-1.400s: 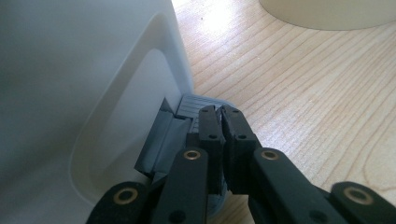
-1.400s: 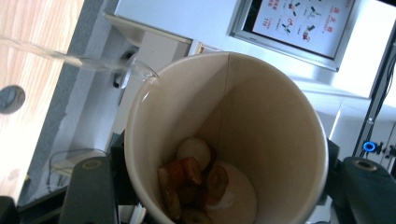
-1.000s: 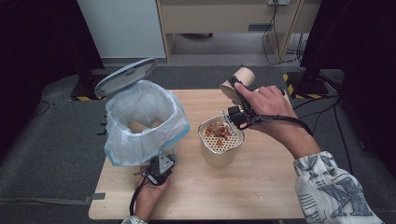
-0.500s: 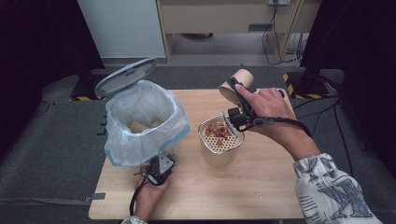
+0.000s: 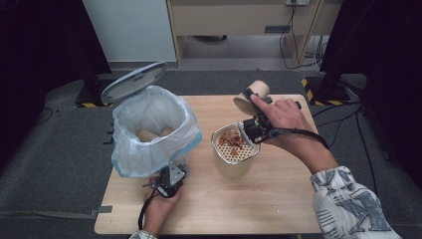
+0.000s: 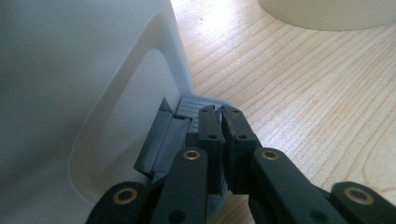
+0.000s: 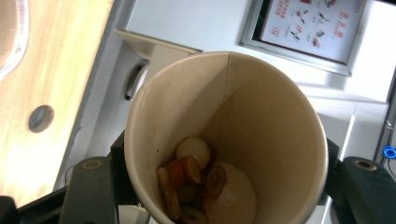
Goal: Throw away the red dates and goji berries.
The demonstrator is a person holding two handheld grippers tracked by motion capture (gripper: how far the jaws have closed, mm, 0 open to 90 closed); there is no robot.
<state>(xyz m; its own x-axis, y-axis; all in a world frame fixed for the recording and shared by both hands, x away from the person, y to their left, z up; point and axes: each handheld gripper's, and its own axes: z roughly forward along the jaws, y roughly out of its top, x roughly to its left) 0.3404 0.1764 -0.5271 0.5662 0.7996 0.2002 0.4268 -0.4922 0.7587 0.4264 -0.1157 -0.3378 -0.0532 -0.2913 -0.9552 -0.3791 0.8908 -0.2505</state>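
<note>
Paper cup (image 7: 229, 135): tan, tipped, food scraps inside, clamped by our right tongs (image 5: 255, 128) at three o'clock of the strainer pot (image 5: 234, 149). Left tongs (image 6: 222, 128): closed on the bin pedal (image 6: 198, 106). Wooden table (image 5: 278, 199), grey floor.

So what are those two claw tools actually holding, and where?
The right gripper clamps a brown paper cup by its sides, tipped over the strainer pot. The left gripper is shut, pressing the bin's grey pedal.

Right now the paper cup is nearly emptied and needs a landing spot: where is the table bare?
Bare wood lies along the near edge of the table, between the left gripper and the sleeve, and at the far edge behind the strainer pot. It is crowded on the left by the bin, and mid-table where the right gripper tips the paper cup over the pot.
</note>
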